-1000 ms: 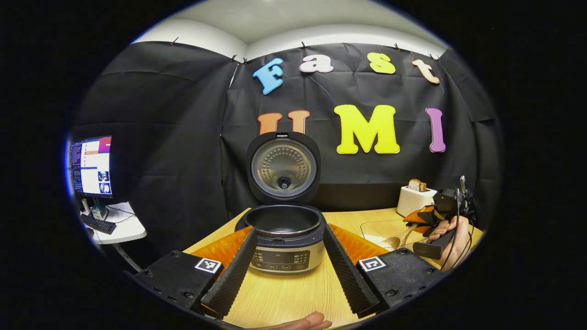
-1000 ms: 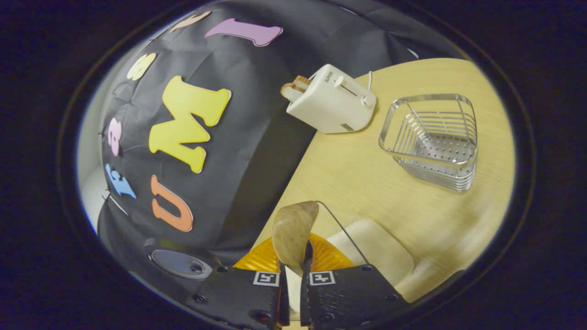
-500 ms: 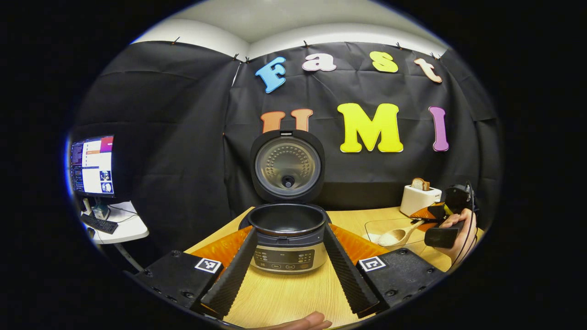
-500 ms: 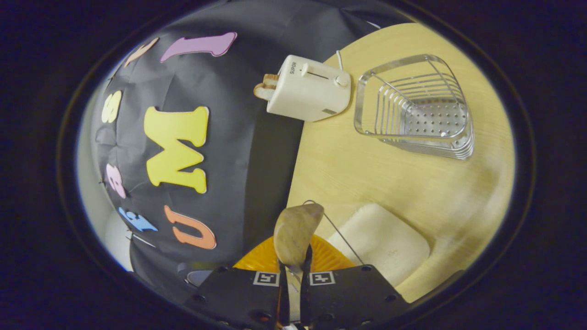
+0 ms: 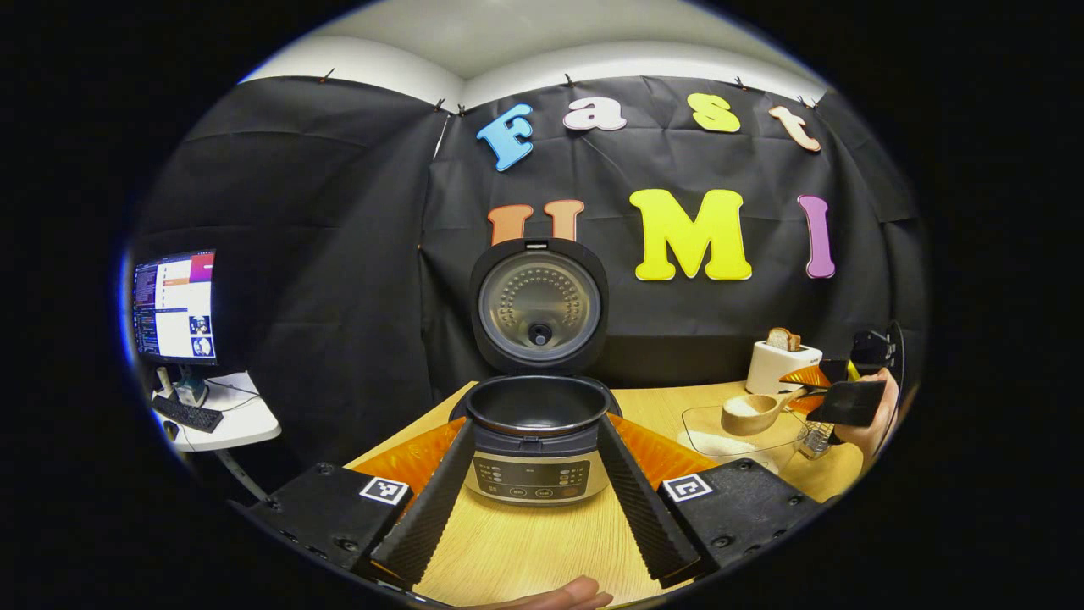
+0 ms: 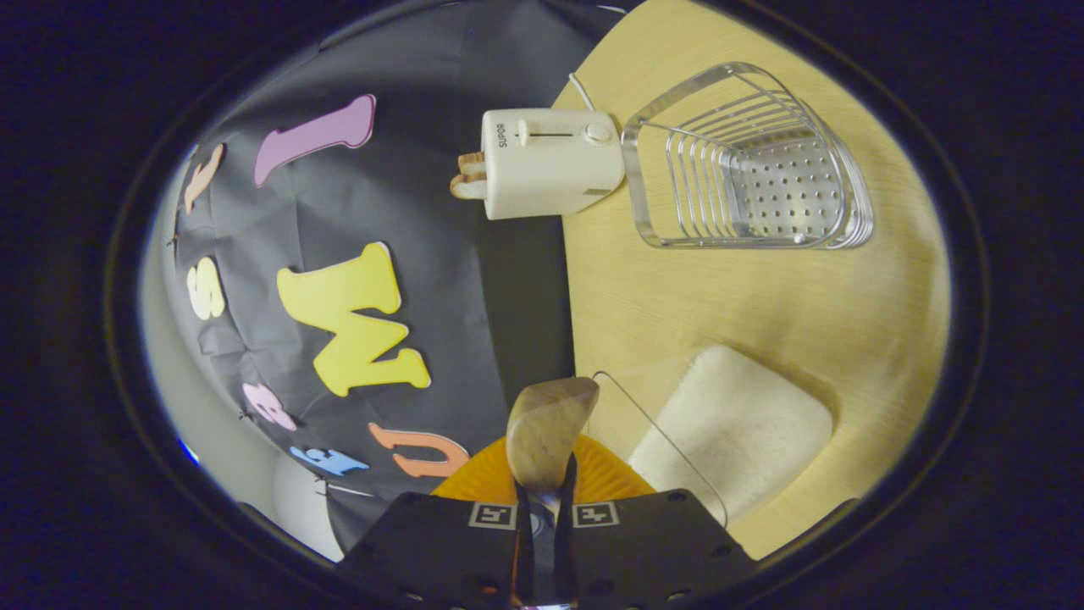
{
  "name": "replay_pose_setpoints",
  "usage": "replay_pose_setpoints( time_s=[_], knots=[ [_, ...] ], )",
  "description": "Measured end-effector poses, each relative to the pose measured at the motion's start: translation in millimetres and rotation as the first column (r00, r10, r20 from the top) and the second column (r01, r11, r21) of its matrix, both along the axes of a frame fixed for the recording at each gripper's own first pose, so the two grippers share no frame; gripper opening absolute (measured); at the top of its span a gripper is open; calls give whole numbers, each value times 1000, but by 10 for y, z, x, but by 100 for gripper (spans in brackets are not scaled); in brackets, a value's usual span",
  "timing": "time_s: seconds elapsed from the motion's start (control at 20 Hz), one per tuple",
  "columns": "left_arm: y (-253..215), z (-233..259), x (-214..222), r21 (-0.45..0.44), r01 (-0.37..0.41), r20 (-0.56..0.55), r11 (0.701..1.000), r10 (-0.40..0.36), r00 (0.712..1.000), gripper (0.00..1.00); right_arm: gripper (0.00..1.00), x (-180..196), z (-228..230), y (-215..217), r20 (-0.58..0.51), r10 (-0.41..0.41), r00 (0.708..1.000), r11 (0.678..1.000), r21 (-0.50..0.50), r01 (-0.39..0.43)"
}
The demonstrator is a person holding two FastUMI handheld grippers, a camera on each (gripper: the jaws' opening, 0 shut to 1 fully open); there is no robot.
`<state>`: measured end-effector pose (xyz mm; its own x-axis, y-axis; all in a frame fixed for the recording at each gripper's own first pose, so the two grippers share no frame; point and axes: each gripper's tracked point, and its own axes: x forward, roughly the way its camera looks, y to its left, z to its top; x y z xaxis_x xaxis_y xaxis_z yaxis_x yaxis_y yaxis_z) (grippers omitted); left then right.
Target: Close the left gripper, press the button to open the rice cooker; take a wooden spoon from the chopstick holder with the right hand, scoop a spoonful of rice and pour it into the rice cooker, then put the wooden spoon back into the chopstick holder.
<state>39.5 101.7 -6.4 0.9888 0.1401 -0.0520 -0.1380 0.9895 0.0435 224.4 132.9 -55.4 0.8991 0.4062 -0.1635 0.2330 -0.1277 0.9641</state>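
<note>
- The wooden spoon (image 6: pixel 546 432) (bowl loaded with rice) is clamped in the right gripper (image 6: pixel 544 508) jaws, above the glass rice dish (image 6: pixel 732 428).
- The left gripper (image 5: pixel 532 500) jaws are spread wide, flanking the open rice cooker (image 5: pixel 537 440) on the tabletop (image 5: pixel 525 551).

Rice cooker (image 5: pixel 537 453) open, wooden spoon (image 5: pixel 750 414) lifted, rice-filled

The rice cooker (image 5: pixel 537 440) is black and silver, and its lid (image 5: pixel 539 303) is shiny grey inside with little dots. The table (image 6: pixel 745 313) is light yellow wood. The toaster (image 6: pixel 542 163) is white. The rice (image 6: pixel 737 428) is white. The spoon (image 6: pixel 546 432) is brown. The holder (image 6: pixel 745 161) is silver wire.
</note>
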Motion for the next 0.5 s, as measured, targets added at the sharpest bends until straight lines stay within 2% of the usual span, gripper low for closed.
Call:
replay_pose_setpoints(
  time_s=[0.3, 0.5],
  knots=[
    [51, 46, -32, 1, -8, 10, 1000, 8, 1000, 93, 9, -31, 311, 52, 25, -4, 1000, 1000, 29, 3],
    [181, 124, -108, 10, -43, 30, 999, 42, 999, 93, 9, -27, 395, 278, 12, 7, 1000, 1000, 25, -7]
  ],
)
